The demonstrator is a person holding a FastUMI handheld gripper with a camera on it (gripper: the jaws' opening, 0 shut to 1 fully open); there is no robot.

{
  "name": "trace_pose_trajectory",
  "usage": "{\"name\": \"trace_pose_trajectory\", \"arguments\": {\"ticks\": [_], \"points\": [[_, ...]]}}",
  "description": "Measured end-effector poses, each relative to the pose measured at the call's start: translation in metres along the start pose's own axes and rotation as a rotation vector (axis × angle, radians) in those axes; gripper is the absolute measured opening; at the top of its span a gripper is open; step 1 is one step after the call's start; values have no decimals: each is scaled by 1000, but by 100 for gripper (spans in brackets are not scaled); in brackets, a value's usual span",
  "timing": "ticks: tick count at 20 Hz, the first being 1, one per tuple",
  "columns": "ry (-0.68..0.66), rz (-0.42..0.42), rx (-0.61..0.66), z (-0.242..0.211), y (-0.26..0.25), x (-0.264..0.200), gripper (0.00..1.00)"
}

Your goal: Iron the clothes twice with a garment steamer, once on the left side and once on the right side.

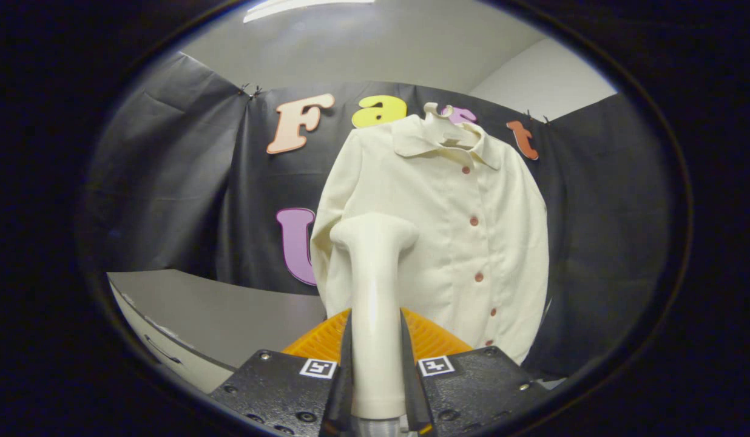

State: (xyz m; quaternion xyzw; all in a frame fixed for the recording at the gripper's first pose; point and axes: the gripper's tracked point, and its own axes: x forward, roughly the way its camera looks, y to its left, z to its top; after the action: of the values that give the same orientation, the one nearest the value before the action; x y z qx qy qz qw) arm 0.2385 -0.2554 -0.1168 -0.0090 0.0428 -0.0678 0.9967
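A cream button-up shirt (454,243) with reddish buttons hangs on a white hanger (442,118) against the booth wall. My gripper (376,358) is shut on the handle of a white garment steamer (375,285), which stands upright between the fingers. The steamer's head points toward the shirt's left panel, near the sleeve and about mid-height. I cannot tell whether the head touches the fabric. The steamer hides part of the shirt's lower left front.
A grey tabletop (217,309) with a white edge lies below and to the left of the shirt. An orange ribbed thing (435,340) sits just beyond the fingers, under the steamer. Black cloth walls (168,182) surround the shirt.
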Motion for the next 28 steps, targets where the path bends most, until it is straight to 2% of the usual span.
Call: {"name": "trace_pose_trajectory", "arguments": {"ticks": [17,28], "points": [[158,-19,118,-136,-33,-46,35],[260,-23,123,-199,-45,-75,35]]}}
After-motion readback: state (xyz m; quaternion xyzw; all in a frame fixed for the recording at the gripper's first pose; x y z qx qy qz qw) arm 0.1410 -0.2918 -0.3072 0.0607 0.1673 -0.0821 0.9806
